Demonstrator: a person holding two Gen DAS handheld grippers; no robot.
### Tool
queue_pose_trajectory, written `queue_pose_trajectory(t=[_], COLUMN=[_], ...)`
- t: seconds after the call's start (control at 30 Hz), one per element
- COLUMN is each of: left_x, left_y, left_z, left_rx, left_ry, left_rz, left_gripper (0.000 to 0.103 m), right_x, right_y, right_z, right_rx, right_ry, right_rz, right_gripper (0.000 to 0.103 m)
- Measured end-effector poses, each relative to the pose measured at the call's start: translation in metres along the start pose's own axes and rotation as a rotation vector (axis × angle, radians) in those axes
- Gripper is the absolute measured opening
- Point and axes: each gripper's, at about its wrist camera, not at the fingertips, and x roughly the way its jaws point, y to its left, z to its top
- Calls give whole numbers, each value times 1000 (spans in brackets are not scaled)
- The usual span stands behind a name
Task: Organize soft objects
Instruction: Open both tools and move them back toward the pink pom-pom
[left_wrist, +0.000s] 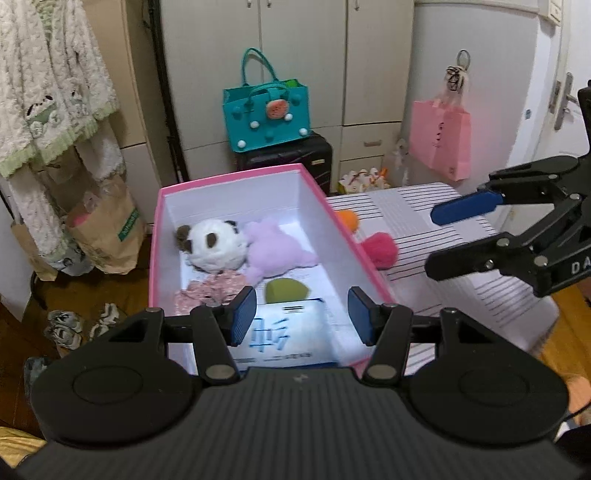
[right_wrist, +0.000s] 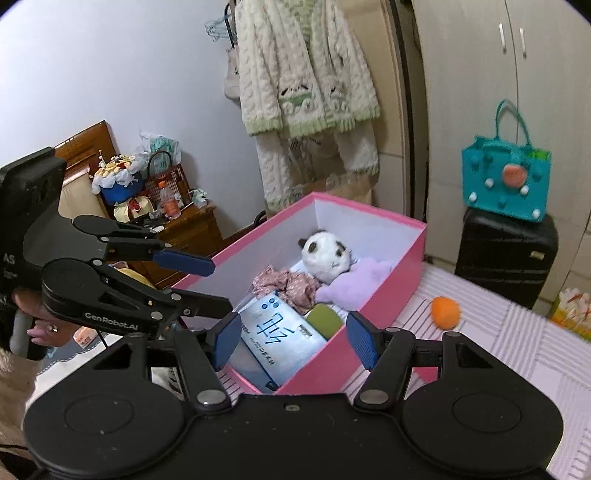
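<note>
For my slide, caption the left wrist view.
Open left tool above pink box holding panda plush; pink pompom waits outside.

Your pink box (left_wrist: 325, 195) hides part of the red pompom (left_wrist: 380, 249) and the orange ball (left_wrist: 349, 218). The tissue pack's (right_wrist: 280, 339) small print blurs.

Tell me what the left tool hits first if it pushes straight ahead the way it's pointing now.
Most likely the white-and-blue tissue pack lying in the pink box: it sits directly between the open left tool fingers. Depth is unclear, so it might pass above and reach the green soft piece instead.
</note>
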Motion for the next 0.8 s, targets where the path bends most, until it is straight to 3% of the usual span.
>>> queue_pose_trajectory(t=[0.4, 0.57, 0.8], left_x=[-16, 2, 38], left_y=[-49, -72, -110], left_z=[10, 16, 20], left_rx=[51, 18, -6], left_ry=[-46, -63, -111], left_rz=[-68, -142, -165], left_gripper=[62, 63, 70], right_x=[-59, -83, -89], right_y=[-17, -35, -69], right_z=[-19, -37, -60], right_rx=[-43, -30, -1], right_ry=[-122, -200, -193], right_rz=[-91, -126, -206], right_gripper=[69, 69, 70])
